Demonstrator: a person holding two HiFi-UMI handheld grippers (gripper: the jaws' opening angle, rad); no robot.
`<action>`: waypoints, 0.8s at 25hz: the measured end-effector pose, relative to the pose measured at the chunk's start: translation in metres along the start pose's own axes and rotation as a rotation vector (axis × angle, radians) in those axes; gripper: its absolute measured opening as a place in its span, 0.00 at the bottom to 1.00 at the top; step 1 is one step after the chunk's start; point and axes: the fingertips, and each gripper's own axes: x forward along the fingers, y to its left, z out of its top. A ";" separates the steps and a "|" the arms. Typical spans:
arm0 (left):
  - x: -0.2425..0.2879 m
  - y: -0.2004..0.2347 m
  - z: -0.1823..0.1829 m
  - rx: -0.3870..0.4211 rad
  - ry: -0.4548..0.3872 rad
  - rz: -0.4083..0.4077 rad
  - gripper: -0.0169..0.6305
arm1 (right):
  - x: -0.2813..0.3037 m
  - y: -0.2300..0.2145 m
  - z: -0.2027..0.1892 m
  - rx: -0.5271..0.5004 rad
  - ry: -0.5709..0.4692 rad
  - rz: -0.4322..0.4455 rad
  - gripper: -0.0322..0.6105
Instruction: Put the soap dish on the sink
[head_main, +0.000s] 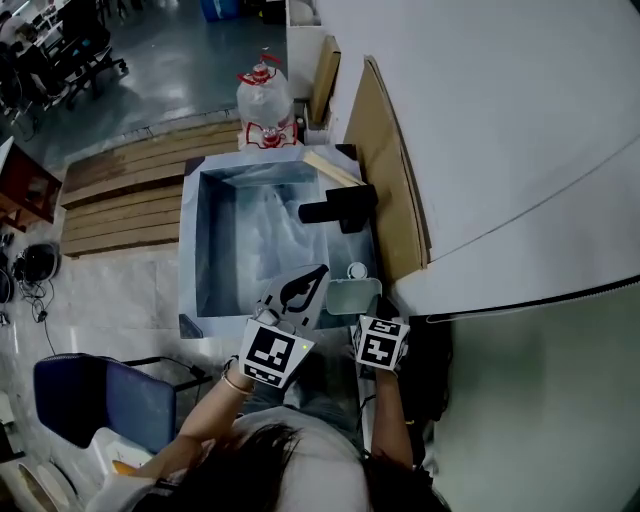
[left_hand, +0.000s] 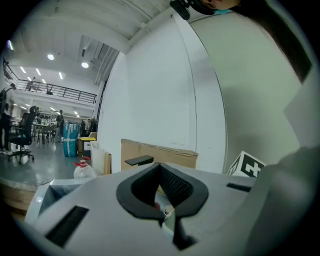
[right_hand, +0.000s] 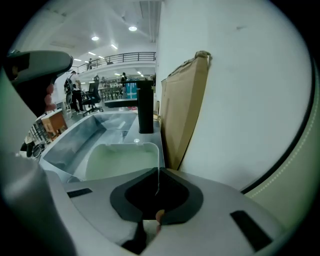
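The soap dish (head_main: 353, 296) is a pale, see-through tray. It hangs over the front right corner of the steel sink (head_main: 190, 250), and I cannot tell whether it touches the ledge. My right gripper (head_main: 366, 316) is shut on its near rim. In the right gripper view the soap dish (right_hand: 122, 160) fills the space ahead of the right gripper (right_hand: 157, 172), with the sink (right_hand: 75, 145) basin to its left. My left gripper (head_main: 312, 280) is shut with nothing in it, raised over the sink's front edge just left of the dish. In its own view the left gripper (left_hand: 159, 166) points toward the wall.
A black faucet (head_main: 338, 207) stands on the sink's right ledge beyond the dish, and a small white round cap (head_main: 357, 270) lies between them. Cardboard (head_main: 385, 170) leans on the white wall to the right. A plastic bag (head_main: 265, 100) sits behind the sink, wooden planks (head_main: 120, 190) to its left.
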 end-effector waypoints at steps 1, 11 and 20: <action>0.001 0.000 -0.001 -0.002 0.003 -0.004 0.04 | 0.002 -0.001 -0.002 -0.003 0.008 -0.003 0.09; 0.013 0.001 -0.014 -0.019 0.032 -0.027 0.04 | 0.019 -0.004 -0.017 0.012 0.080 -0.005 0.09; 0.018 0.001 -0.020 -0.035 0.047 -0.029 0.04 | 0.024 -0.006 -0.019 0.026 0.107 -0.011 0.10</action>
